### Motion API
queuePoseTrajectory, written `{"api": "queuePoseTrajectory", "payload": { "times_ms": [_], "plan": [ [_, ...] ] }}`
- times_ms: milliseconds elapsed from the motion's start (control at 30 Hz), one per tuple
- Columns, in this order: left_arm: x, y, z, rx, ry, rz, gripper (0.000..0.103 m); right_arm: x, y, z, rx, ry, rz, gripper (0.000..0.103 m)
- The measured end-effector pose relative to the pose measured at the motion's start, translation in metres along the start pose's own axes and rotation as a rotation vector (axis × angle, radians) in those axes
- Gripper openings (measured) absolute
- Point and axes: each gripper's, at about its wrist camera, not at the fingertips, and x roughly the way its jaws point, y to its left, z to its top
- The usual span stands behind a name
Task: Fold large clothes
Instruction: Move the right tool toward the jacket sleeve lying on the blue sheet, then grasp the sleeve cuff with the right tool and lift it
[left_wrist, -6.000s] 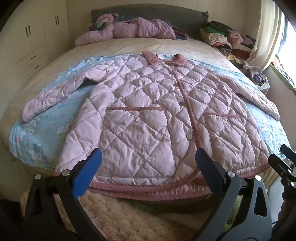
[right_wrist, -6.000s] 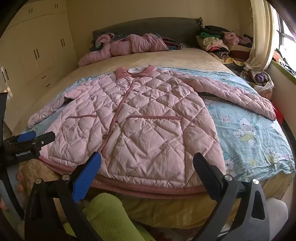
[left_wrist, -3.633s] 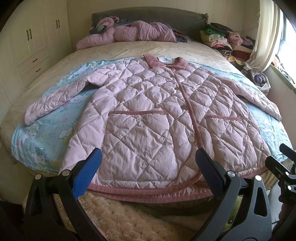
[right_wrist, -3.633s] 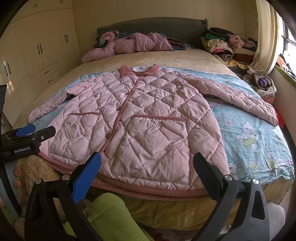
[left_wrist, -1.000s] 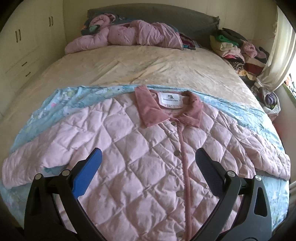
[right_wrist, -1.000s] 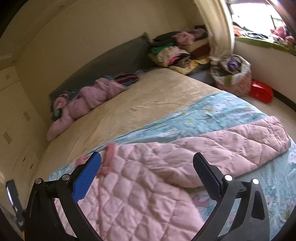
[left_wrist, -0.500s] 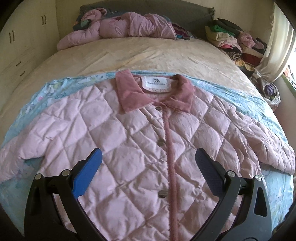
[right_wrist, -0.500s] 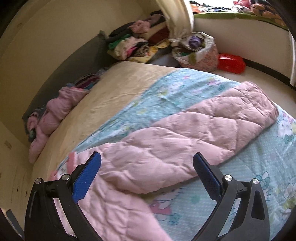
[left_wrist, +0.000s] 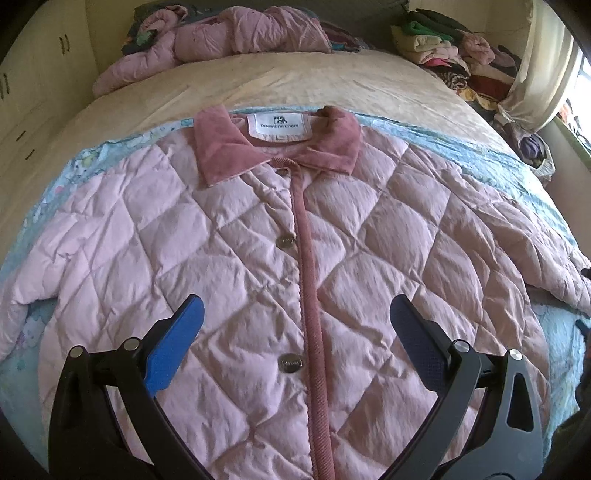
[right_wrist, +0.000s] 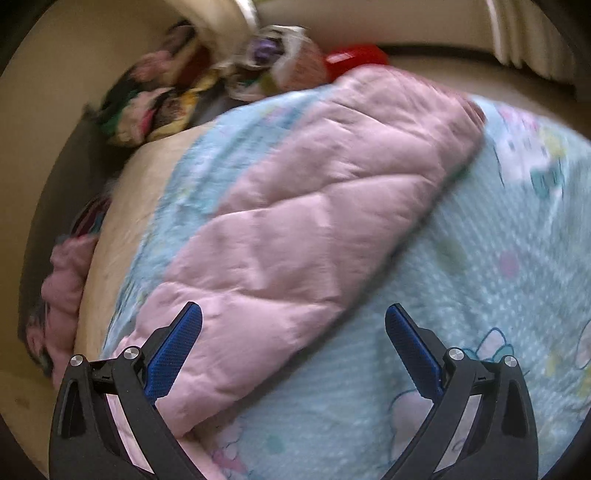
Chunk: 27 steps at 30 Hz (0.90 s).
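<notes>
The pink quilted jacket (left_wrist: 258, 266) lies face up and buttoned on a pale blue cartoon-print blanket (right_wrist: 480, 295), which covers the near part of the bed (left_wrist: 314, 85). Its corduroy collar (left_wrist: 218, 147) points toward the headboard end, and both sleeves are spread outward toward the bed's side edges (a flat layout that suits folding the sleeves in first, in my judgement).

The left gripper (left_wrist: 295, 325) hovers over the chest, straddling the corduroy placket (left_wrist: 306, 280); its jaws stand wide apart and hold nothing. The right gripper (right_wrist: 293, 332) is likewise fully spread and empty, aimed along the jacket's right sleeve (right_wrist: 314, 206), probably lining up to grasp it. The right wrist view is motion-blurred.

The white neck label (left_wrist: 279, 126) carries a small logo and a line of print, too small to read with confidence. The snap buttons (left_wrist: 291, 363) bear embossed lettering, illegible. A second pink garment (left_wrist: 229, 33) and stacked clothes (left_wrist: 443, 48) sit at the headboard end.
</notes>
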Motion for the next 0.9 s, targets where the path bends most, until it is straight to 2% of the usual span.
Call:
{"api": "queuePoseTrajectory", "payload": {
  "times_ms": [267, 300, 333, 367, 433, 533, 800, 900],
  "plan": [
    [0.001, 0.014, -0.001, -0.012, 0.009, 0.004, 0.095, 0.024, -0.015, 0.034, 0.033, -0.046, 0.062, 0.099],
    [0.000, 0.018, 0.000, -0.016, 0.008, 0.003, 0.095, 0.025, -0.016, 0.039, 0.023, -0.055, 0.071, 0.095],
    [-0.001, 0.021, 0.000, -0.020, 0.006, 0.001, 0.095, 0.026, -0.017, 0.044, 0.019, -0.063, 0.071, 0.076],
    [-0.003, 0.026, 0.001, -0.027, 0.003, 0.000, 0.095, 0.027, -0.020, 0.046, 0.028, -0.059, 0.059, 0.064],
    [-0.005, 0.036, 0.004, -0.048, -0.005, 0.006, 0.095, 0.030, -0.029, 0.054, 0.072, -0.036, 0.100, 0.038],
    [-0.010, 0.052, 0.008, -0.087, -0.012, 0.011, 0.095, 0.019, -0.025, 0.059, 0.050, -0.052, 0.153, 0.020],
    [-0.024, 0.089, 0.017, -0.161, -0.025, 0.053, 0.095, -0.042, 0.047, 0.059, -0.146, -0.147, 0.381, 0.014],
    [-0.032, 0.103, 0.019, -0.197, -0.034, 0.052, 0.095, -0.068, 0.081, 0.047, -0.237, -0.171, 0.467, 0.013]
  ]
}}
